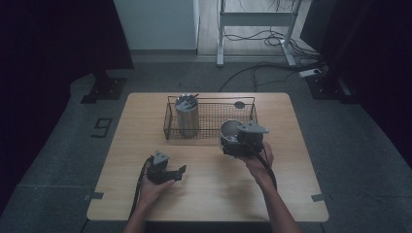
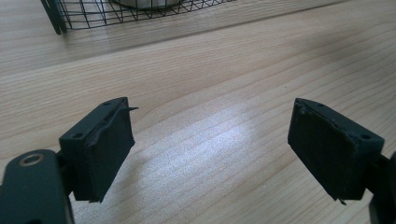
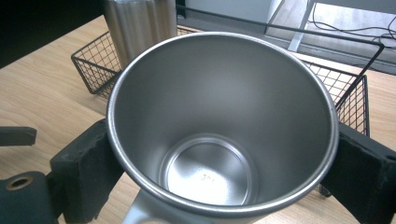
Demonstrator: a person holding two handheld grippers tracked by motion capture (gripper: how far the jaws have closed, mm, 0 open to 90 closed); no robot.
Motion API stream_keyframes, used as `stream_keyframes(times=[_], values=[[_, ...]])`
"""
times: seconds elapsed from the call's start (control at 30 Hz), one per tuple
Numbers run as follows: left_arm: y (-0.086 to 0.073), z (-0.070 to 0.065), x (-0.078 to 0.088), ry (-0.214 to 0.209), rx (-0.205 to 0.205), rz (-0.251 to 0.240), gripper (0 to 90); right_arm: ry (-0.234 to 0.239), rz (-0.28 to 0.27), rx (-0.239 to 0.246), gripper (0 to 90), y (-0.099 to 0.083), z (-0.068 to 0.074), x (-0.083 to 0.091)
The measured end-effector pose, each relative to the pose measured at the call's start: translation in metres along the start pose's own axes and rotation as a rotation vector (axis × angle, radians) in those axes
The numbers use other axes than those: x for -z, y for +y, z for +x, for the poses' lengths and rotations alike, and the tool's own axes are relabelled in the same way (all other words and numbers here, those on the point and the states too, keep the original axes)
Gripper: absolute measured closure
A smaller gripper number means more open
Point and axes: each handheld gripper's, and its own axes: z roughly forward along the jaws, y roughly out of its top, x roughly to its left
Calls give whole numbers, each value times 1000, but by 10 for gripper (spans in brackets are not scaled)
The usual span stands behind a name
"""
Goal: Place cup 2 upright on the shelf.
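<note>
A steel cup (image 1: 230, 129) is held over the table just in front of the wire basket (image 1: 210, 99), with my right gripper (image 1: 234, 141) shut on it. In the right gripper view the cup (image 3: 219, 116) opens toward the camera and is empty, and the black pads (image 3: 86, 170) press on both its sides. A tall steel tumbler (image 1: 187, 116) stands upright in the basket's left end. My left gripper (image 1: 177, 173) rests low over the near left of the table. Its jaws stand wide apart over bare wood, and my left gripper (image 2: 210, 149) holds nothing.
The wooden table (image 1: 209, 194) has free room at the front and on both sides. A small round dark thing (image 1: 239, 104) lies at the basket's far right. Cables and a metal stand's legs (image 1: 221, 34) are on the floor beyond the table.
</note>
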Motion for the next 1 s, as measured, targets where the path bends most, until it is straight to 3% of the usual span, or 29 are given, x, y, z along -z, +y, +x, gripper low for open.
stream_keyframes(times=[1.0], values=[[0, 3, 2, -4, 15, -3, 144, 10, -19, -8, 74, 30, -10, -2]])
